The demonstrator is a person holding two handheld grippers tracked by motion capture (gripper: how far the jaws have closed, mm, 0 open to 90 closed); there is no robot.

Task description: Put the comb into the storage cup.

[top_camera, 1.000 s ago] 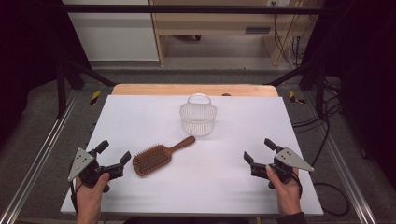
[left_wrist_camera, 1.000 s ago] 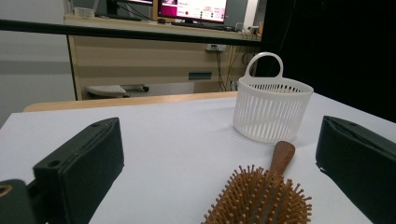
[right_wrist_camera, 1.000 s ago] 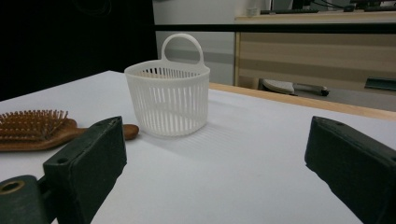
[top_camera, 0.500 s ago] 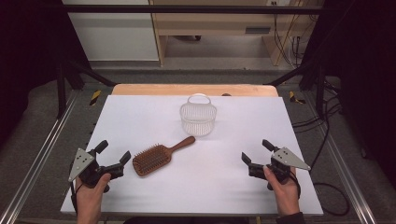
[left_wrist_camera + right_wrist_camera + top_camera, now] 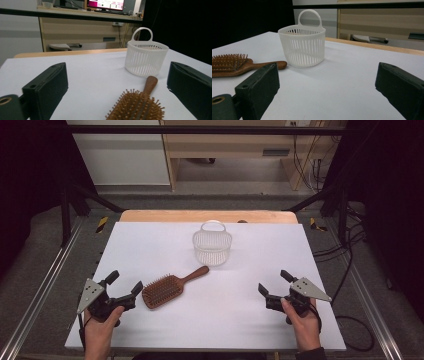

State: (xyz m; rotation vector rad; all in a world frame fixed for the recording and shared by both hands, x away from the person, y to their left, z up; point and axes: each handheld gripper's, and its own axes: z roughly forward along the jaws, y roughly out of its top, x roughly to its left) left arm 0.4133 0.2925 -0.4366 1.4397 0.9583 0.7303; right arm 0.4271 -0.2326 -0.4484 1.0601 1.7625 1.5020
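Observation:
A wooden hairbrush lies bristles up on the white table, its handle pointing toward a white slatted basket that stands upright farther back. My left gripper rests at the front left, open, with the brush head just to its right. In the left gripper view the hairbrush lies close ahead between the wide jaws, the basket behind it. My right gripper sits open at the front right, holding nothing. The right gripper view shows the basket ahead and the hairbrush at the left.
A wooden strip borders the table's far edge. Metal frame rails run along both sides. Cables lie on the floor to the right. A desk with shelves stands beyond the table.
My right gripper has shifted a little to the left over the table. The left gripper, brush and basket have stayed in place.

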